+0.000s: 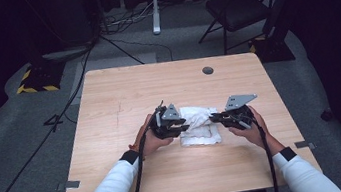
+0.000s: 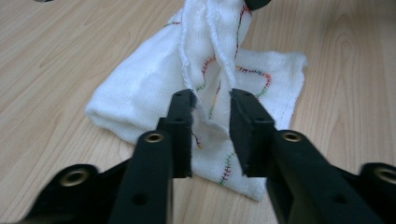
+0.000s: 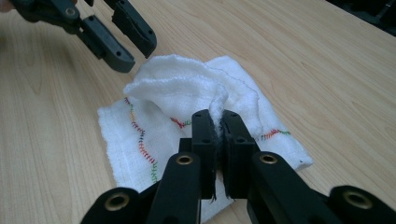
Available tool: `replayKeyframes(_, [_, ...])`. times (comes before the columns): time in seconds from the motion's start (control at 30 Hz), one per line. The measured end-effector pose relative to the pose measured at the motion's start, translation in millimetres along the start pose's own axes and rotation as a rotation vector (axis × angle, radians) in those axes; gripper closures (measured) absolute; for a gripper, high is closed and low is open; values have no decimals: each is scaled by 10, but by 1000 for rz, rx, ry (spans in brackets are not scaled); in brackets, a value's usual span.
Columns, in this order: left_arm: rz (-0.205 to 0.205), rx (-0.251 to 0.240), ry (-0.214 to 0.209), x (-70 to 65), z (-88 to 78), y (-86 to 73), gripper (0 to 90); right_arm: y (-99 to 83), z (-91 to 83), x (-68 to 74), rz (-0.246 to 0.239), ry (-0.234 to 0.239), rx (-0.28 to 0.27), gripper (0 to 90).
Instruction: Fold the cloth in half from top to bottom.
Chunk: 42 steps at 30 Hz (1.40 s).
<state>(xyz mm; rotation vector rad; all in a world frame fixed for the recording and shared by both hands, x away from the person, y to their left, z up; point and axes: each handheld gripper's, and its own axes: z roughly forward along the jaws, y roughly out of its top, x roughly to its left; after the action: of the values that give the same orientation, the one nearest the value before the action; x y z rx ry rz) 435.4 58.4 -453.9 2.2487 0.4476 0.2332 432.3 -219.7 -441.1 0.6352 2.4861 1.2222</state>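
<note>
the right hand-held gripper [image 3: 218, 122] had its jaws pressed almost together on a raised fold of the white cloth [image 3: 187, 93], so the fold stood up between them while the rest of the cloth lay flat on the counter [image 3: 327, 70]. the left hand-held gripper [image 2: 212, 100] had its jaws parted by a clear gap, with a thin strand of the cloth [image 2: 205, 70] hanging in that gap; it was not yet pinched, as far as i could judge. in the high view the left hand-held gripper [image 1: 178, 124] and the right hand-held gripper [image 1: 216, 117] faced each other over the cloth [image 1: 198, 125].

the step in hand seemed to be a folding or unfolding of the cloth, with one side already held. the next move probably called for the left jaws to close on the edge in front of them, and then for both to lift or pull together.

the cloth lay near the middle of the counter [image 1: 123, 97], a little closer to the near edge. it was bunched up, and its flat lower part looked slightly longer along the near edge than across, though i could not tell this for sure. coloured stitching [image 3: 140, 135] ran along its border.
</note>
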Motion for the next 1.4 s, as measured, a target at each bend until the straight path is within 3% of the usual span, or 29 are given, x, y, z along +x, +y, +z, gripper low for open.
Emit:
replayKeyframes(0.07, [-12,6,-7,-17,32,-4,544,-2,-2,6,0,0,1,858])
replayKeyframes(0.17, [-30,54,17,-26,102,-7,387,-6,-6,20,-3,2,-3,859])
replayKeyframes(0.23, [-38,77,32,-16,147,-25,355,-4,-18,32,-9,2,-1,859])
replayKeyframes(0.3, [-39,90,30,-11,172,-44,378,-3,-28,45,-8,6,-5,859])
replayKeyframes(0.33, [-34,85,13,-11,175,-52,430,-3,-31,49,-12,7,-5,859])
replayKeyframes(0.37, [-21,79,6,-19,171,-58,548,-4,-34,57,-12,9,-6,859])
replayKeyframes(0.47, [14,71,13,-49,149,-52,731,-11,-42,78,-15,11,-2,859])
replayKeyframes(0.57, [28,68,13,-59,123,-52,825,-16,-57,85,-19,15,-6,859])
replayKeyframes(0.97, [79,28,13,-160,-98,-7,847,-64,-189,134,-16,32,-24,858])
replayKeyframes(1.23, [142,97,22,-306,-60,-69,843,-162,-164,233,-33,56,12,850])
replayKeyframes(1.4, [153,131,25,-330,7,-95,836,-276,-110,250,-22,57,67,809])
